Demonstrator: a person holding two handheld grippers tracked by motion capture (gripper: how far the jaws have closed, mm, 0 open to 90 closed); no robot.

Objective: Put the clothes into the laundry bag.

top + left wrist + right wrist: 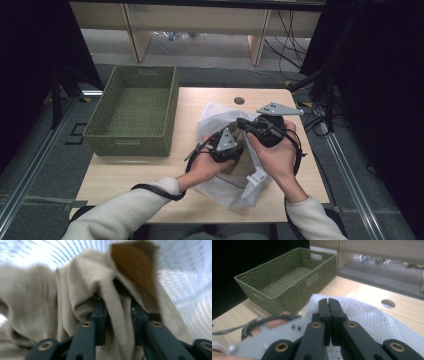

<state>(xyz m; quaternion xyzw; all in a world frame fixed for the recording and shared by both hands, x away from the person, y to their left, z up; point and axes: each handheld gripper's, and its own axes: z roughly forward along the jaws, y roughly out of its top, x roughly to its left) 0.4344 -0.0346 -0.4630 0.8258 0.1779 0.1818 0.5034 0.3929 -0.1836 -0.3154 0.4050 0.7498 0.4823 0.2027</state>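
Beige cloth [82, 297] inside white mesh bag [220, 187], left gripper [117, 315] fingers pinching it, right gripper [329, 315] fingers closed, empty, green basket [131, 142] empty.

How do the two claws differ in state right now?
The left claw has beige cloth between its jaws, which stand apart; the right claw is shut with nothing visible between its jaws. The left points into the white mesh bag; the right points over it toward the green basket. Both are hand-held.

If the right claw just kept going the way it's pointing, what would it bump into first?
Most likely the white mesh bag lying right under its shut tips; past that stands the green woven basket, though depth is hard to judge.
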